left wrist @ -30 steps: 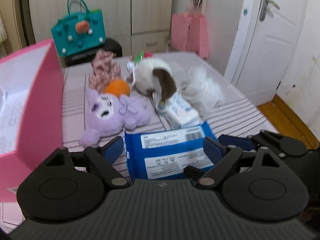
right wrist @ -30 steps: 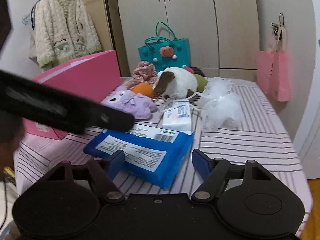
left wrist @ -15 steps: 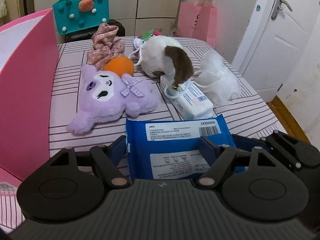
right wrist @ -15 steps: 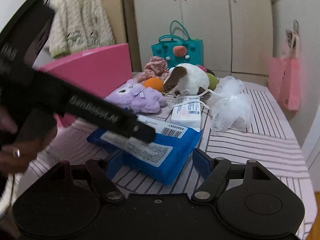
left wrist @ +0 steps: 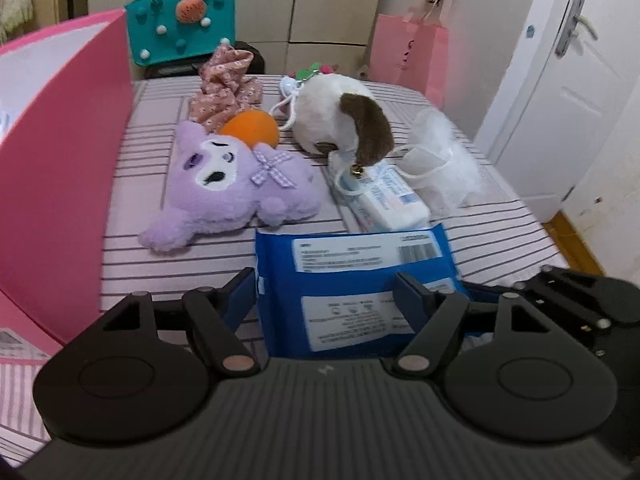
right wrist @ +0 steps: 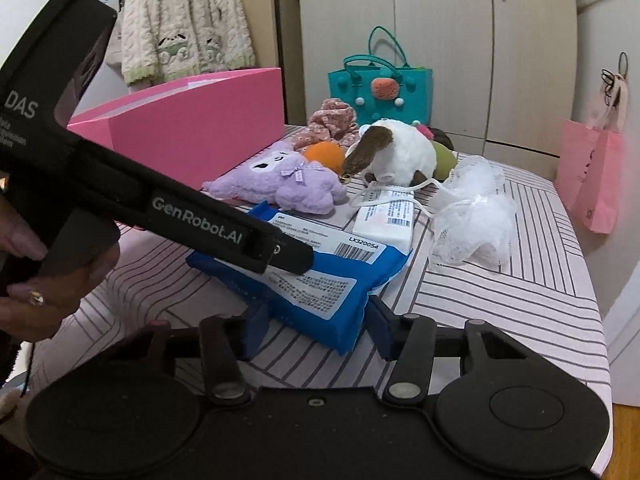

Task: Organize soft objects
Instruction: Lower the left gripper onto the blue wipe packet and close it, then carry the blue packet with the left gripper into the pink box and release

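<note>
**Two grippers at one blue pack, seven soft things on the bed**

One blue pack [left wrist: 352,292] lies at the near edge of the striped bed [right wrist: 520,308], at 6 o'clock in both views. The left gripper [left wrist: 325,286] straddles it, pads at its sides; its jaws have just been closing, and whether they press I cannot tell. The right gripper [right wrist: 314,320] has just been closing too; its pads meet the pack's near corner, gripping it. Beyond, toward 12 o'clock: one purple plush [left wrist: 232,184], one orange ball [left wrist: 250,130], one white-and-brown plush [left wrist: 344,116], one floral cloth [left wrist: 224,88], one white wipes pack [left wrist: 380,196], one white mesh puff [right wrist: 472,212]. One pink box [left wrist: 60,152] stands at 9 o'clock.
</note>
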